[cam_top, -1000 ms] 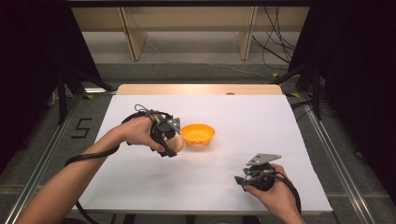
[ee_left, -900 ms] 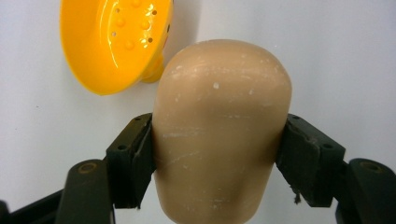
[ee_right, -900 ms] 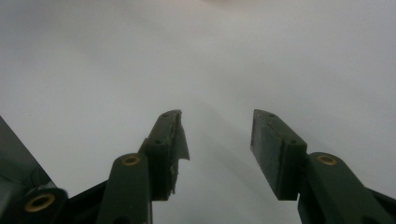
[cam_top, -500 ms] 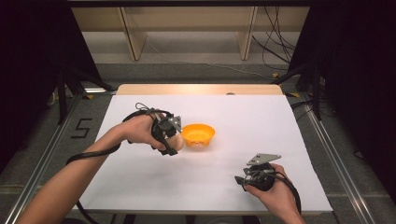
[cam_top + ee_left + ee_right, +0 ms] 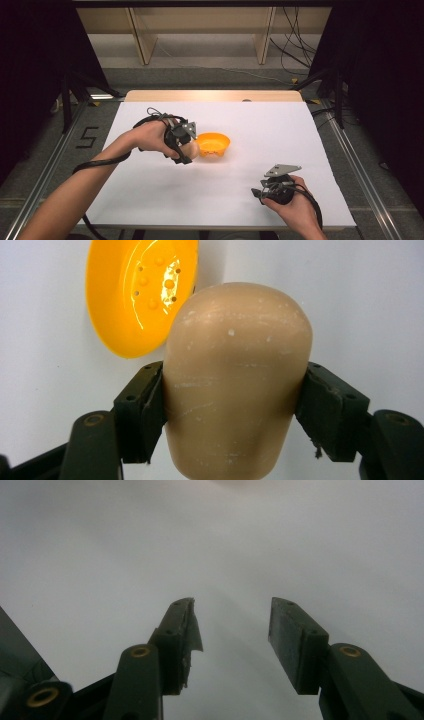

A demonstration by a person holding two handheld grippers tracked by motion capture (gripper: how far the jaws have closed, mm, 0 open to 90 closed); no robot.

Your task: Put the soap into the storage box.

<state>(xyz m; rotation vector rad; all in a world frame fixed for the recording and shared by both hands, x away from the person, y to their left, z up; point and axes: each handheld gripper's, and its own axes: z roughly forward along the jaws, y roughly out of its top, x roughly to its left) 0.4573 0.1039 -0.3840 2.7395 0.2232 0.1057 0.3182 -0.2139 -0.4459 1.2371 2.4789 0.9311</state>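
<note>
Holding a tan, rounded soap-like bar [image 5: 235, 380], left gripper [image 5: 186, 150] jaws clamped on it, just beside the glossy orange plastic dish [image 5: 213, 144]. Placing it in is left, I'd judge. Right gripper [image 5: 232, 645] idle over white tabletop [image 5: 260, 125], jaws apart, w/ nothing between.

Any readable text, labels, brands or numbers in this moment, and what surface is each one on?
"5": black mark on the grey floor left of the table, high view.
No lettering can be seen on the orange dish, the tan soap bar in the left tool, or the right tool.
</note>
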